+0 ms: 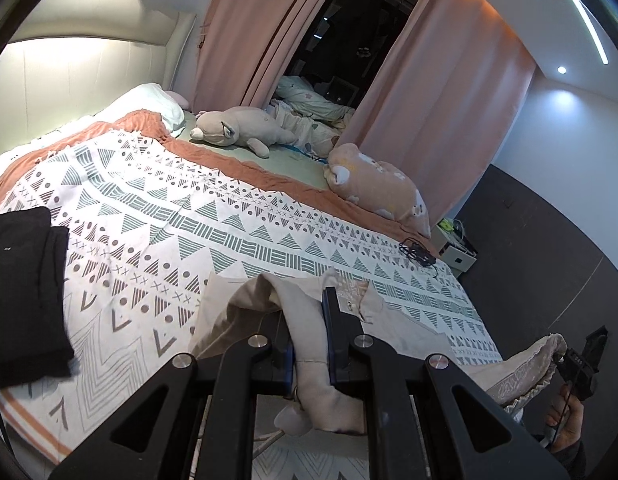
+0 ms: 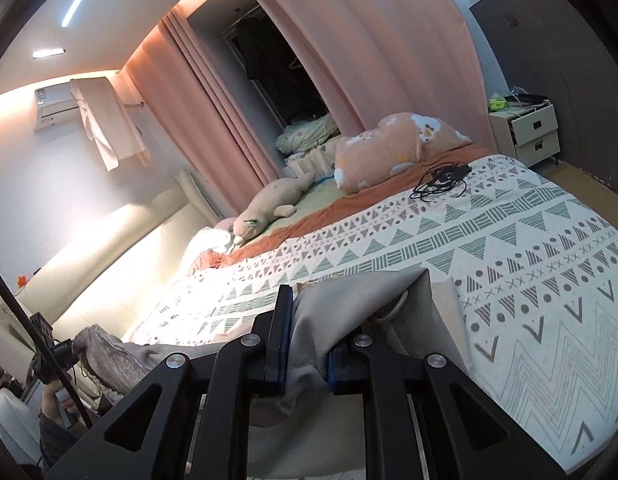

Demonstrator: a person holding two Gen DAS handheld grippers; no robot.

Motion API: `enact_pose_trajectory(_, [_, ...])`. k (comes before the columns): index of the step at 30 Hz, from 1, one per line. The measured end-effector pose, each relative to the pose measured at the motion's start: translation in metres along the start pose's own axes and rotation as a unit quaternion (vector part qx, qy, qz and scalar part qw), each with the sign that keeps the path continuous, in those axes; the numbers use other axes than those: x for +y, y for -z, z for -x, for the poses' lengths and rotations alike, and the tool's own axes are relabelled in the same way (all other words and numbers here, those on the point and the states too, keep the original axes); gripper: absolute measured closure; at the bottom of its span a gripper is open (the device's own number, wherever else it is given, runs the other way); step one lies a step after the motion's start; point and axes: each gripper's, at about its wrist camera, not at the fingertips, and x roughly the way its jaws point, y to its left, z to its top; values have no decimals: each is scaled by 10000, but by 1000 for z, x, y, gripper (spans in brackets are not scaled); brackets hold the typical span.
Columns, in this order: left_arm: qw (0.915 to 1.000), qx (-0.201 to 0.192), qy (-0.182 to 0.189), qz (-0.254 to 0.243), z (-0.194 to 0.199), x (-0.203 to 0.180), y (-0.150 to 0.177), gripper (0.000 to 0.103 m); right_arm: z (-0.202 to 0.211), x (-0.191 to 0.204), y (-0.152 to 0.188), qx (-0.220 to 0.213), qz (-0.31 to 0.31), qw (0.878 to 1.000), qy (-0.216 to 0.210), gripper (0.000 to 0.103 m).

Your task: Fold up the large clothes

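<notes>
Left wrist view showed a folded black garment (image 1: 25, 288) lying at the left of the bed (image 1: 269, 216), on the patterned bedspread. To its right the left tongs (image 1: 309, 344) were clenched on a bunched edge of the beige garment (image 1: 309, 368), which hung lifted just above the near part of the bed. Further right in that view, the right tongs (image 1: 565, 360) gripped the lace-trimmed end of the same garment.

Right wrist view had the left tongs (image 2: 69, 350) at its left edge and the right tongs (image 2: 307, 344) clenched on thick beige folds.

To do this step well, I judged that both grips should stay firm and level while the cloth was carried over the open bedspread, kept taut between them, then laid flat well apart from the cables (image 2: 441, 182) and the black garment.
</notes>
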Motion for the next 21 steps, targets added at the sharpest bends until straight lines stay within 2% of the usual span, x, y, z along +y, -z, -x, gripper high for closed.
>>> enact_pose_trajectory(9, [9988, 413, -261, -20, -93, 18, -22, 89, -82, -5, -29, 276, 50, 9990, 346, 92])
enact_pose_trajectory(18, [9945, 922, -455, 190, -178, 47, -13, 89, -162, -27, -32, 665, -265, 9957, 587, 92])
enact_pose_trajectory(21, [9922, 1124, -486, 248, -205, 58, -4, 89, -184, -31, -27, 814, -267, 9932, 788, 92])
